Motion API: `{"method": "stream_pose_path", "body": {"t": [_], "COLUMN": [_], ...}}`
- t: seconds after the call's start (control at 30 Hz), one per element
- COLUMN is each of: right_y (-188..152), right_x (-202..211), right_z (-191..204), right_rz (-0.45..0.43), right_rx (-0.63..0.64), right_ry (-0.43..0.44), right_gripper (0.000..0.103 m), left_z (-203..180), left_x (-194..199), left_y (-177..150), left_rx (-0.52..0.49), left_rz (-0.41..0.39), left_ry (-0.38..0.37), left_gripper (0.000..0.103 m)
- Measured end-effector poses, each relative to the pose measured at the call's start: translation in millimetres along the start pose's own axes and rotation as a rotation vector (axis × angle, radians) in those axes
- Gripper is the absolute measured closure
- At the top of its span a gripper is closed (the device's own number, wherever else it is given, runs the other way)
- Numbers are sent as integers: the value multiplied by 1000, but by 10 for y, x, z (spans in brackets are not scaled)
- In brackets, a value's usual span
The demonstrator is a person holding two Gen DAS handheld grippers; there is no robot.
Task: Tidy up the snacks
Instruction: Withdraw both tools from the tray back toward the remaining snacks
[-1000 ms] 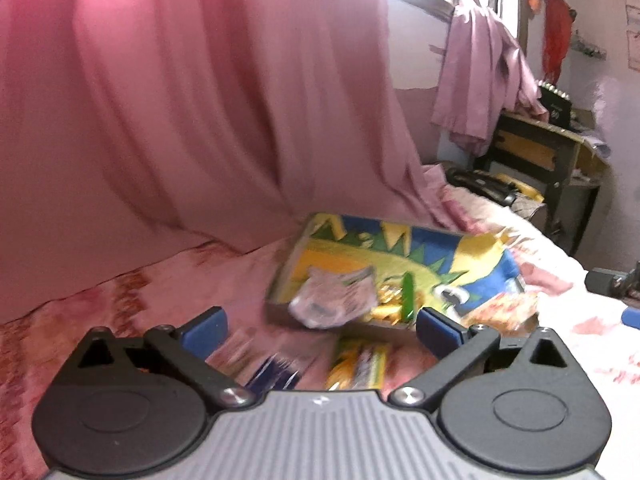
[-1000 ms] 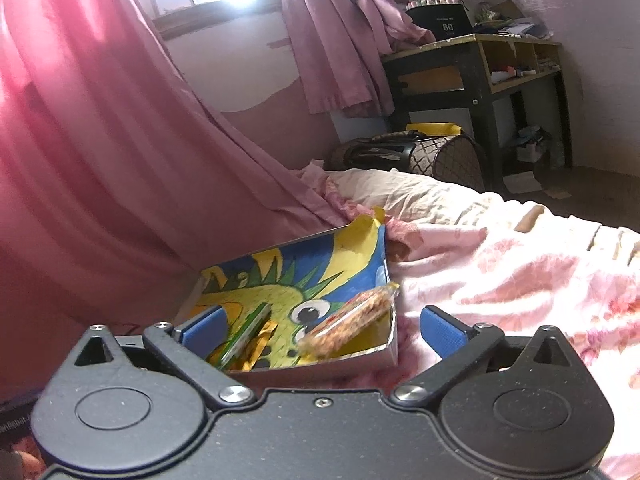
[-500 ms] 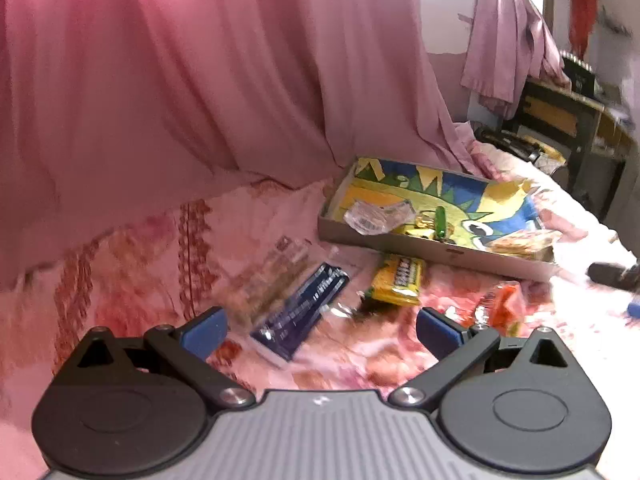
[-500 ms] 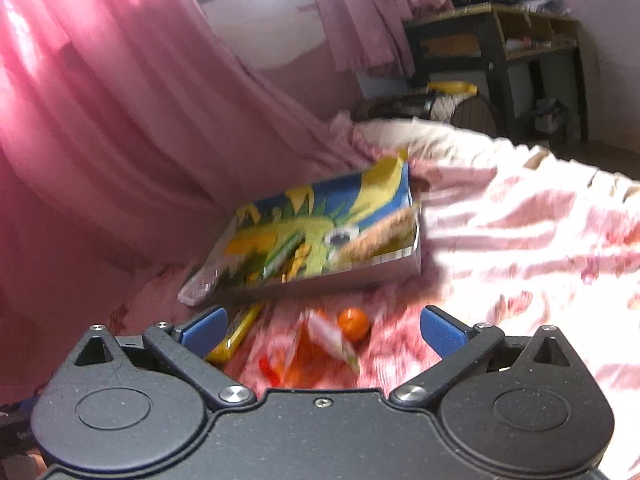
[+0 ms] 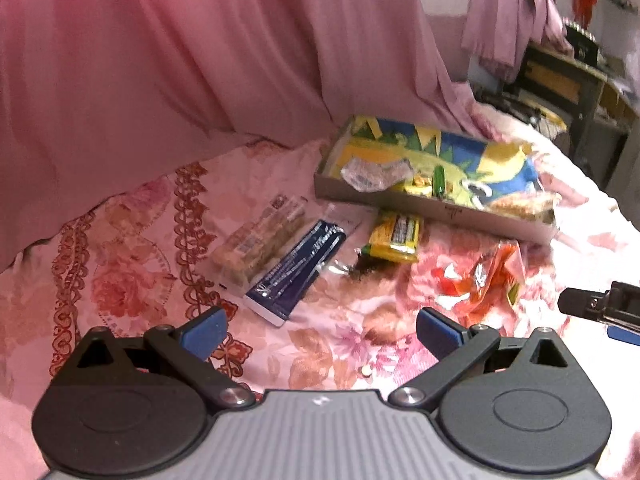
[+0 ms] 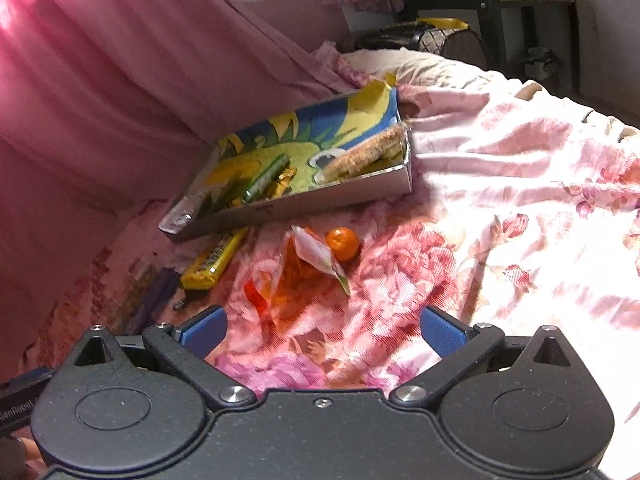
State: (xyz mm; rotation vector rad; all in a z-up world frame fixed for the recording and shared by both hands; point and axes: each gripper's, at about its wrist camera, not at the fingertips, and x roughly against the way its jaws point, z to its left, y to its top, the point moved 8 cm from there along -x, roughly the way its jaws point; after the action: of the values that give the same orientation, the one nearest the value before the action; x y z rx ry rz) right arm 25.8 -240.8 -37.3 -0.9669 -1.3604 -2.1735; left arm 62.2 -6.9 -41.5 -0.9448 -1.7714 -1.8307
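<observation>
Left gripper (image 5: 318, 326) and right gripper (image 6: 322, 326) both spread wide, empty. Orange packet (image 6: 292, 276) lies just ahead of right gripper; tray (image 6: 320, 196) beyond it; navy packet (image 5: 298, 270) ahead of left gripper.

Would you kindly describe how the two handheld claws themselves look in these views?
Both are alike: the left claw has blue pads on black linkage arms, two round black discs and a ribbed grey body. The right claw has the same blue pads and black arms, with a speckled black body.
</observation>
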Motion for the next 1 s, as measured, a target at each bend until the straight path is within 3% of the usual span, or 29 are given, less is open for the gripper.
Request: {"method": "stream_pose_path", "body": {"t": [0.2,0.4,0.53,0.7,0.8,1.0], "right_y": [-2,38,106,127,103,221], "right_x": [-185,-408,-576,-779,-881,-1100], "right_z": [35,50,75,52,45,56], "right_rz": [100,170,186,215,240,211], "right_rx": [37,99,109,-34,-113,-156], "right_ry": [-1,-40,-42,14,50,17], "right_gripper": [1,1,1,1,1,1], "left_z": [-48,-62,-37,-53,-144,-359], "left_x": [-299,-536,-687,-852,-952,-1219], "left_y": [134,223,238,310,408,595], "left_rx": [-68,-142,-129,-100,-117,-188], "left_rz": [110,115,146,183,158,117], "left_ry": [-73,-75,-98,-147,-194,-284], "left_gripper": [0,0,0,0,0,1]}}
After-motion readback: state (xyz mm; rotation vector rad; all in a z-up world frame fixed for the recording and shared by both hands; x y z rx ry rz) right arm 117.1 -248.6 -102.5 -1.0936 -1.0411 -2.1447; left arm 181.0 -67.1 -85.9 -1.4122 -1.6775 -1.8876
